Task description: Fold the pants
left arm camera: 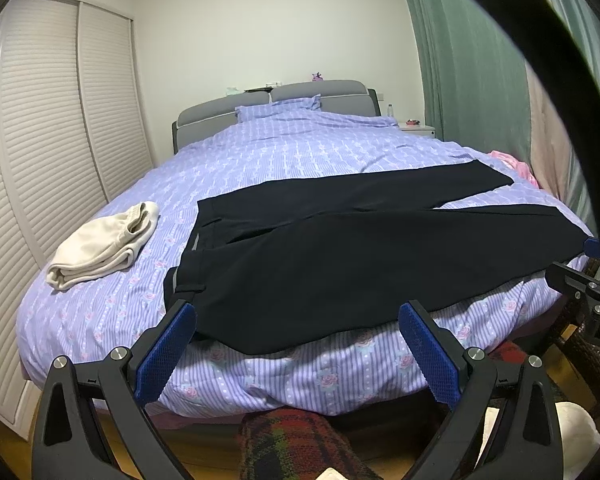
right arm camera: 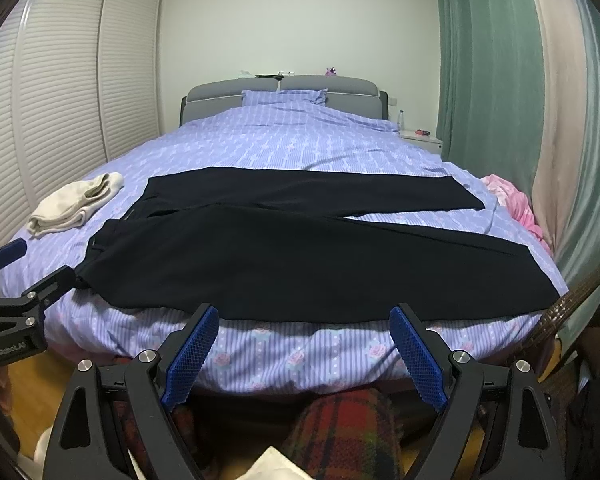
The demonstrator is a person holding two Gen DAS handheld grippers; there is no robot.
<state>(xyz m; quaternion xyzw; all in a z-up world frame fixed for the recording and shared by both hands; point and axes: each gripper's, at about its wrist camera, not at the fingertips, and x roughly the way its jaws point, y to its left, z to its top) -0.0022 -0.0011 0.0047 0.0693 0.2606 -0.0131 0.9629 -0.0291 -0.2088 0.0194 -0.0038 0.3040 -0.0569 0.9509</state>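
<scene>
Both hand-held grippers we carry stand wide open with nothing between their blue pads. Our left hand-held gripper [left arm camera: 296,322] sits at the near edge of the bed [left arm camera: 300,148], its left pad [left arm camera: 166,354] just beside the waistband corner of the black pants [left arm camera: 360,248]; we cannot tell whether it touches the cloth. Our right hand-held gripper [right arm camera: 304,326] hangs just short of the pants' near hem side, fingers apart, pads clear of the fabric.

We see the pants spread flat across the foot of the bed on the purple striped duvet, waistband to the left, legs running to the right and slightly parted at the ends, the near leg reaching the mattress edge. We note a folded cream garment [left arm camera: 104,246] lying left of the waistband, apart from it, and a pink cloth [right arm camera: 512,204] at the far right edge of the bed.
</scene>
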